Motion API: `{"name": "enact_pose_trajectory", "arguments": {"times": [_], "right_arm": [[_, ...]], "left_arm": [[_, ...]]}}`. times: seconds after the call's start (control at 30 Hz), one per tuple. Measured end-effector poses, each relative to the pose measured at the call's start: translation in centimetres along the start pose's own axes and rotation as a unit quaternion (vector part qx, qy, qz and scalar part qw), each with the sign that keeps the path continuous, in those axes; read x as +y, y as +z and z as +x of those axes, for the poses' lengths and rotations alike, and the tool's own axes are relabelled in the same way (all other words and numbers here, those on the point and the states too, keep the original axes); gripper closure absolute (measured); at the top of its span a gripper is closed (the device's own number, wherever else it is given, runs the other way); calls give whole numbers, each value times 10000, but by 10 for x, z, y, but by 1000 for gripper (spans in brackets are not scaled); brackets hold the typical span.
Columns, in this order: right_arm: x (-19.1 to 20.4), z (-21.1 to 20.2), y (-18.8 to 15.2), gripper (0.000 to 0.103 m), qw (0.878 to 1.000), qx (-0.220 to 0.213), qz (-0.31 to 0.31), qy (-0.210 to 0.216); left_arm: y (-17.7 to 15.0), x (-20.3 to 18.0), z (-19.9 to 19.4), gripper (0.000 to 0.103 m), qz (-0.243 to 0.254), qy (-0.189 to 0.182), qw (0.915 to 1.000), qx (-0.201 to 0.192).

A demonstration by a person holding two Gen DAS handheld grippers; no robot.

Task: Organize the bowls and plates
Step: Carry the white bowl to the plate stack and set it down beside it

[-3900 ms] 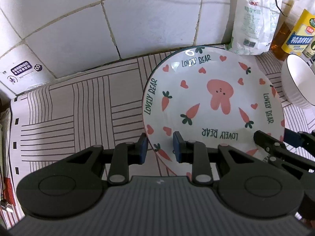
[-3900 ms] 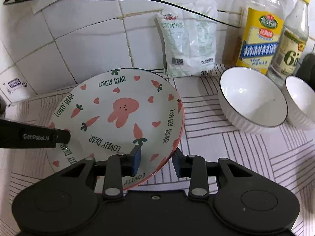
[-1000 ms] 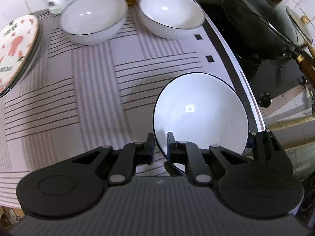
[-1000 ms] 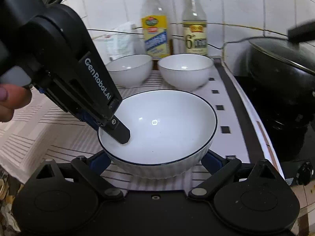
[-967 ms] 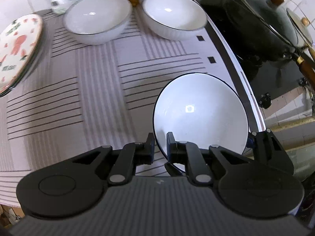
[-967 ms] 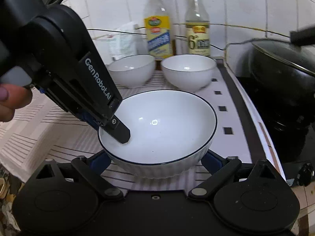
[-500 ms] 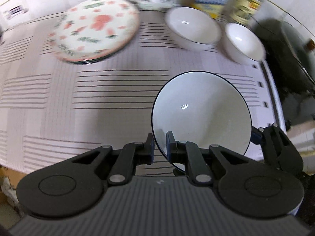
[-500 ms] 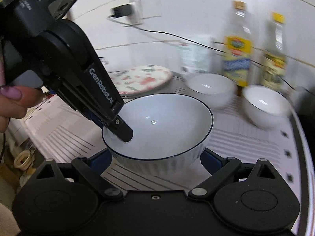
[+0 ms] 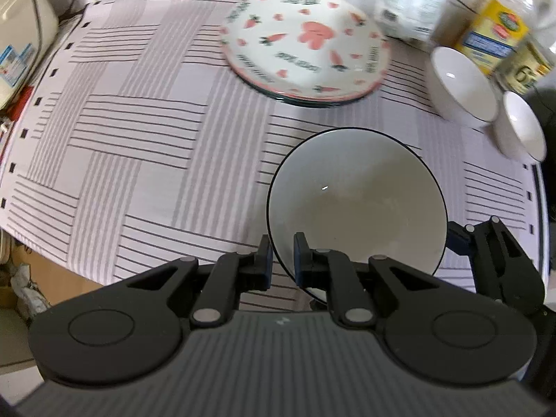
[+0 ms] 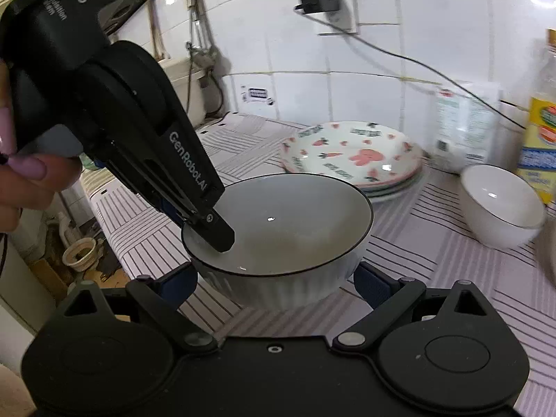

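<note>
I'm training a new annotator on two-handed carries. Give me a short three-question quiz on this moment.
1. True or false: the left gripper pinches the rim of the large bowl.
2. Where do the right gripper's fingers sit on that bowl: A) one inside and one outside, B) on opposite outer sides, C) beneath its base?
3. How many small white bowls stand near the bottles, beside the stacked carrot plates?

Key: 1 true. 2 B. 3 two.
</note>
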State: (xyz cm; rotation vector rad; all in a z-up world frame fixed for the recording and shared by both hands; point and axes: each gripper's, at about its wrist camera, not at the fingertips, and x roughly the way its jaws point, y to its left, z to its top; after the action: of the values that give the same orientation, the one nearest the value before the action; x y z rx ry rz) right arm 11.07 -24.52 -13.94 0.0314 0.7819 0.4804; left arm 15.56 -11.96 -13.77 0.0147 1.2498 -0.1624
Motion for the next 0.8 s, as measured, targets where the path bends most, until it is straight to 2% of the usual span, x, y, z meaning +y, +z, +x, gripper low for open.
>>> {"name": "enact_pose_trajectory", "arguments": {"times": [0.2,0.43,0.53,0.8], "right_arm": [[10,32,4,4,9996,25,-231,149],[9,58,1,4,9997,27,-220,54],[10,61,2,4,9993,-111,-343,-10],[14,63,6,2,9993,185,-309,-76]], "left_arm": [[5,12,19,92,93,368,9993,-47],[14,20,38,92,41,405,9989,-213],[16,20,40,92,81,454,9987,-211],[14,20,42,92,5,399,9992,-54]]}}
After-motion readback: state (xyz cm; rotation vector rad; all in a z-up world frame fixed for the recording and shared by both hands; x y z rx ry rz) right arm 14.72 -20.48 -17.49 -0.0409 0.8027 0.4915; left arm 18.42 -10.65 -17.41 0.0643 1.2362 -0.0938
